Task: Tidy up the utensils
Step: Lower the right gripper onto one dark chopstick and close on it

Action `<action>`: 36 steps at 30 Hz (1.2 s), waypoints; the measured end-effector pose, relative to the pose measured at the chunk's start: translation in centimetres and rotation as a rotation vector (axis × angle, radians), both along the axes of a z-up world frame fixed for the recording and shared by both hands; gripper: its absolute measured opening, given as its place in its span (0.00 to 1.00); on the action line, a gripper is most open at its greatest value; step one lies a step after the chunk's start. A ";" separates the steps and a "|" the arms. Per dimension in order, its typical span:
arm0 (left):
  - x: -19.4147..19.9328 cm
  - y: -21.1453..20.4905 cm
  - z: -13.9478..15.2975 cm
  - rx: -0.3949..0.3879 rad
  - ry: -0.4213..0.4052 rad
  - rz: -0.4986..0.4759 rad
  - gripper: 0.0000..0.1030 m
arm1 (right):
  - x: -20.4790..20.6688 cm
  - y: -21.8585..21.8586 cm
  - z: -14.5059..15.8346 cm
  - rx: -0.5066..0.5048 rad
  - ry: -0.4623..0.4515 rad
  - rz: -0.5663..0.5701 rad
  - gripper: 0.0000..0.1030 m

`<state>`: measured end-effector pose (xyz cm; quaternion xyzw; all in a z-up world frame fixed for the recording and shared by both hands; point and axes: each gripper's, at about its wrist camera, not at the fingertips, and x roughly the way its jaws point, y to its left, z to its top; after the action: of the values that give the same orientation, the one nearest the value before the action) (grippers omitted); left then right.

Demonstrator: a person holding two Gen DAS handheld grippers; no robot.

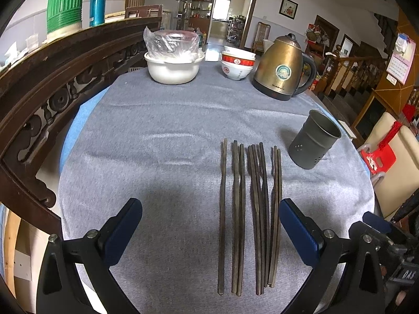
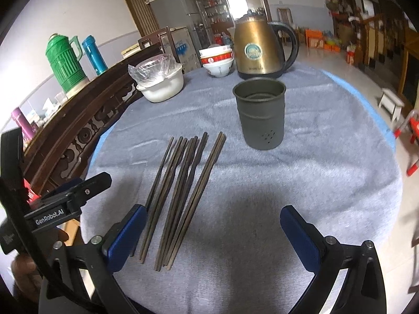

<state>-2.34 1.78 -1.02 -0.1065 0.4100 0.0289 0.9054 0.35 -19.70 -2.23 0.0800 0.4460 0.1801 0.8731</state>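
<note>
Loose chopsticks (image 1: 248,217) beside upright holder (image 1: 314,140) (both claws agape)

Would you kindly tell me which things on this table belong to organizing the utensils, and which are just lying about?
For the job:
chopsticks, loose on the cloth
holder, upright, empty
left gripper, open
right gripper, open

Lying about:
kettle
bowls
white pot
green flask
</note>
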 end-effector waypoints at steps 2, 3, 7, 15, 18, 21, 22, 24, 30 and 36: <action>0.1 0.5 -0.4 -0.006 0.013 0.014 1.00 | 0.5 -0.4 -0.5 0.032 0.030 -0.005 1.00; 0.1 0.8 -0.6 -0.009 0.018 0.020 1.00 | 0.8 -0.5 -0.8 0.051 0.052 -0.009 1.00; 0.4 2.0 -1.6 -0.036 0.056 0.046 1.00 | 2.7 -0.6 -2.4 0.136 0.163 -0.014 0.94; 0.7 3.3 -3.3 -0.079 0.097 0.062 1.00 | 6.9 1.8 -5.5 0.200 0.330 -0.002 0.65; 0.8 3.7 -3.8 -0.092 0.110 0.060 1.00 | 8.6 2.4 -7.0 0.218 0.402 -0.023 0.43; 0.9 4.1 -4.3 -0.105 0.116 0.058 1.00 | 9.9 2.9 -8.2 0.201 0.461 -0.055 0.39; 1.0 4.2 -4.4 -0.109 0.119 0.056 1.00 | 10.2 3.0 -8.3 0.204 0.466 -0.056 0.39; 1.1 4.3 -4.7 -0.115 0.124 0.054 1.00 | 10.7 3.5 -8.3 0.188 0.464 -0.053 0.38; 1.4 4.3 -5.2 -0.129 0.132 0.041 1.00 | 11.5 3.8 -8.5 0.113 0.468 -0.063 0.21; 1.6 4.4 -5.4 -0.140 0.137 0.036 1.00 | 12.1 3.2 -8.6 0.140 0.496 -0.069 0.15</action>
<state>-0.74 6.14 -6.39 -0.1744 0.4700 0.0237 0.8649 12.43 -16.49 -10.86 0.1971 0.6297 0.1554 0.7352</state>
